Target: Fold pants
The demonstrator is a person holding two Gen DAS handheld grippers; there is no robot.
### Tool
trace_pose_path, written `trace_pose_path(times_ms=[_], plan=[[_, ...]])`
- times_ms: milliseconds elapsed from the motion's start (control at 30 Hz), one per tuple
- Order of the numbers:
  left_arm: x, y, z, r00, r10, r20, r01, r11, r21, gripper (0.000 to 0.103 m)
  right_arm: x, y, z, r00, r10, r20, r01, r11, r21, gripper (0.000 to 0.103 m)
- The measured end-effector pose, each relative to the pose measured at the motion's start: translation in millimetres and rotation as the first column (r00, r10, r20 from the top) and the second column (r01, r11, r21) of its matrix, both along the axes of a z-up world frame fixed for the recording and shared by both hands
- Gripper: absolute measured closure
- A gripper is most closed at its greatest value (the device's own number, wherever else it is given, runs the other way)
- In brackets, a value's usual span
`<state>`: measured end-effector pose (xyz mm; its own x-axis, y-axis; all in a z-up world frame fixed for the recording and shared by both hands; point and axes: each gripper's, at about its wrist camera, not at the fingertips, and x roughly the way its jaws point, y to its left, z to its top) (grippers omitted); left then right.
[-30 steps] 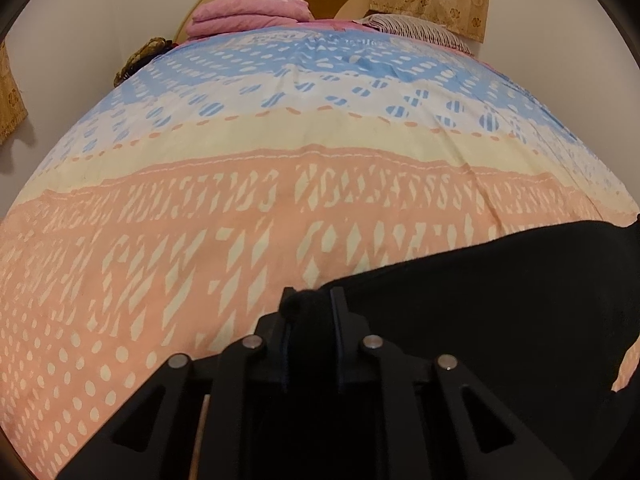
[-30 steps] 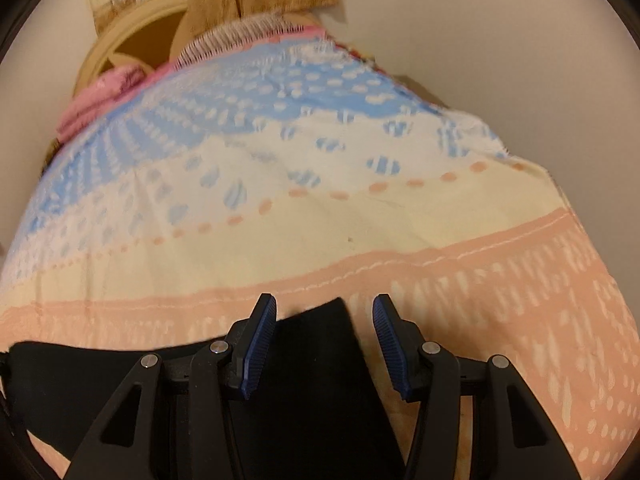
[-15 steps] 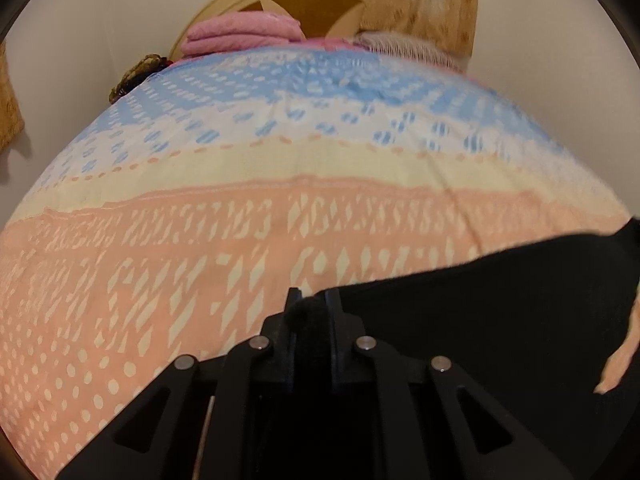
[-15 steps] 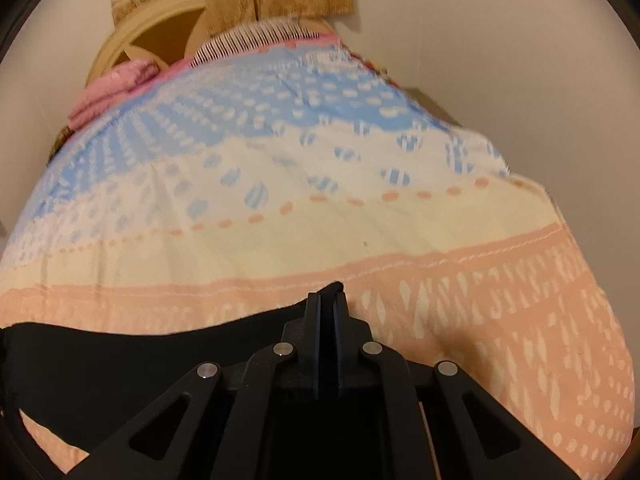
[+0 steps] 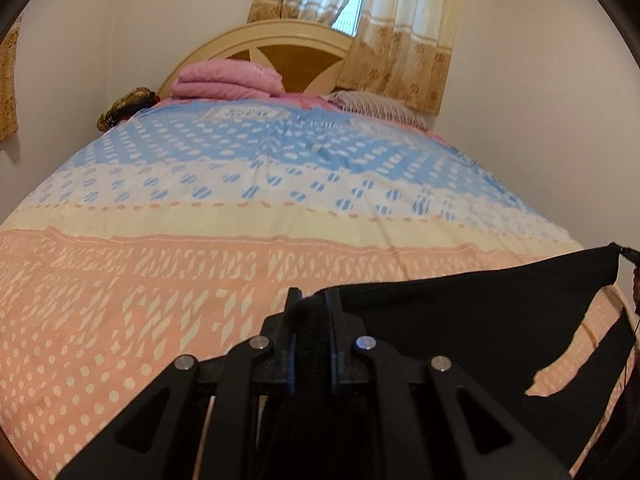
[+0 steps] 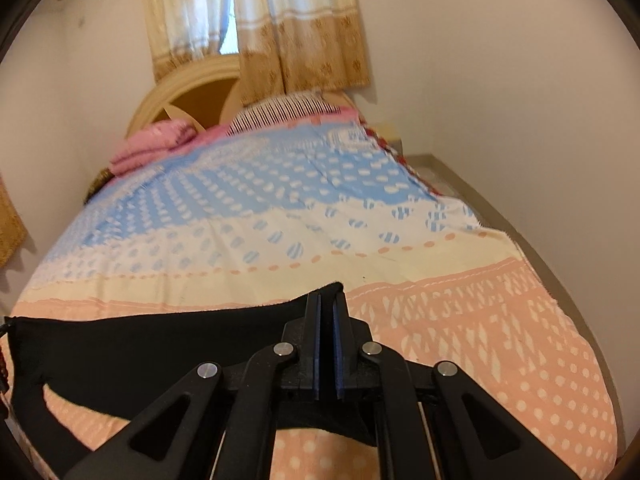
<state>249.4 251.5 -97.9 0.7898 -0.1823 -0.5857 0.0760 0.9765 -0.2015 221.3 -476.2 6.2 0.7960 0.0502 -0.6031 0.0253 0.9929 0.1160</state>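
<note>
The black pants (image 5: 472, 320) hang stretched between my two grippers, lifted above the bed. My left gripper (image 5: 311, 300) is shut on a bunched corner of the pants, which spread away to the right. My right gripper (image 6: 327, 300) is shut on another corner of the pants (image 6: 160, 344), which spread away to the left. The lower edge of the cloth sags, and the bedspread shows under it in both views.
The bed has a patterned bedspread (image 5: 248, 208) in orange, cream and blue bands. Folded pink blankets (image 5: 228, 80) lie by the headboard (image 5: 280, 40). A curtained window (image 6: 256, 20) is behind. A wall (image 6: 500, 80) runs close along the bed's right side.
My right gripper closed on the pants corner. Both grippers then rose, lifting the pants off the bedspread; the views tilted up to show the headboard and window.
</note>
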Motion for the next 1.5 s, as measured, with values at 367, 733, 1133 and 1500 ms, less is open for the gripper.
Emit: trace_pose_path(times_ms=[367,733,1133,1500], plan=[[-64.3,14.2,9.2,0.992,-0.019,0.123,0.032,0.994,-0.105,0.091,-84.6,-15.8,7.1,0.995,-0.002,0.096,-0.004,0.998,0.063,0.098],[-121.3,22.1,-15.2,0.990,-0.036,0.133,0.054,0.990,-0.132,0.091,-155.2,-33.8,-16.7,0.996,-0.022,0.089,0.013,0.994,0.109,0.098],[-162.6,-11.3,-55.7,0.991,-0.120,0.053,0.110,0.982,0.155,0.089,-198.5,-42.7,-51.7,0.999,-0.042,-0.035,0.044,0.997,0.067,0.098],[-191.4,-3.5,-52.4,0.991,-0.091,0.098,0.065,0.969,0.238,0.061,-241.2,-23.3,-18.3,0.996,-0.085,-0.002,0.084,0.993,-0.088,0.052]])
